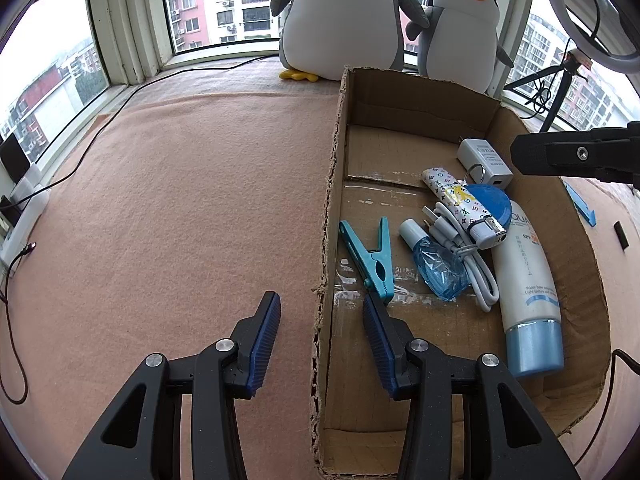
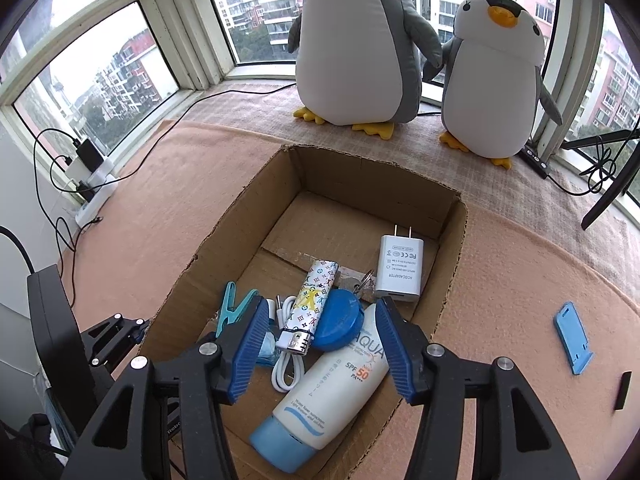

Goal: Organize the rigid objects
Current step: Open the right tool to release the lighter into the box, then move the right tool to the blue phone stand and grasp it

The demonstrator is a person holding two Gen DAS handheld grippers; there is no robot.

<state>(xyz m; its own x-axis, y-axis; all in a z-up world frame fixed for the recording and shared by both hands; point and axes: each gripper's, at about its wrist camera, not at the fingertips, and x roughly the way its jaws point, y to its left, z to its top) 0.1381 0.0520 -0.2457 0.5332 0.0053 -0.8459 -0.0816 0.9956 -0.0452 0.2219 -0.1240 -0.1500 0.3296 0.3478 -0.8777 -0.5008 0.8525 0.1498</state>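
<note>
Right wrist: bay windows, peach blanket (image 2: 500, 280) under cardboard box (image 2: 224, 248) | both grippers (image 1: 322, 320) (image 2: 320, 328) spread, empty

Box (image 2: 240, 216): corrugated cardboard, matt, ragged torn edges; glossy tape scraps are seen on the floor.
Cloth (image 1: 180, 200): peach fabric, felt-like, matt.
Sunscreen tube (image 2: 340, 392): smooth plastic, slight sheen.
Clothes peg (image 1: 370, 258): teal plastic, matt.
Adapter (image 2: 400, 268): white plastic, smooth; metal prongs.
Lighter (image 2: 308, 306): glossy printed casing, metal head.
Gripper pads (image 2: 248, 348): blue, ribbed.
Penguins (image 2: 360, 40): soft plush.
</note>
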